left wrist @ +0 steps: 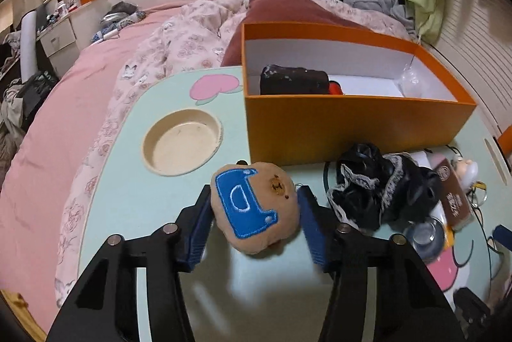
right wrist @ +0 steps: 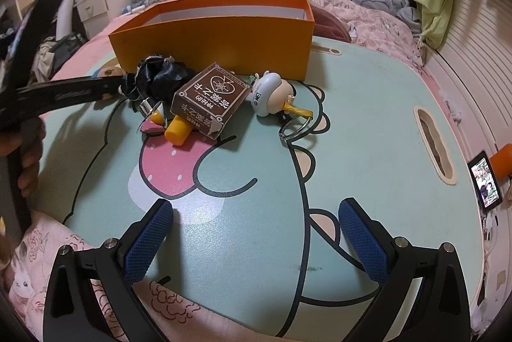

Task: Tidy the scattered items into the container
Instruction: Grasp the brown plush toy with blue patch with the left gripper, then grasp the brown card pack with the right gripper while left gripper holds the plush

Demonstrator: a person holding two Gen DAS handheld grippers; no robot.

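**A:** Status on left gripper (left wrist: 254,210)?

**B:** Clamped on the plush toy (left wrist: 254,209). Tan, round, blue embroidered patch on it. Both blue pads (left wrist: 312,226) press its sides. It sits above the mint-green table (left wrist: 128,207); can't tell whether it touches the surface.

**A:** Container?

**B:** Orange box (left wrist: 345,127), white inside, at the far side of the table, just beyond the toy. A dark bundle (left wrist: 292,80) is inside at its left end, something red just beside that, and a clear plastic thing in the far right corner.

**A:** Right gripper (right wrist: 256,233)?

**B:** Spread wide, nothing between the fingers. It hovers over the near edge of the table, above the cartoon print.

**A:** What's loose on the table?

**B:** A cluster in front of the box. Black lace-trimmed fabric (right wrist: 163,75) touches the box wall. A brown card box (right wrist: 211,95) lies tilted beside it, with a yellow cylinder (right wrist: 177,129) at its near corner. A small white figure keychain (right wrist: 270,94) with a metal ring (right wrist: 296,126) lies to the right. A metal-and-glass piece (right wrist: 147,107) lies near the fabric; can't tell what it is.

**A:** Anything else?

**B:** Round recessed cup holder (left wrist: 182,143) left of the box. Phone (right wrist: 484,185) with its screen lit, off the table's right edge.
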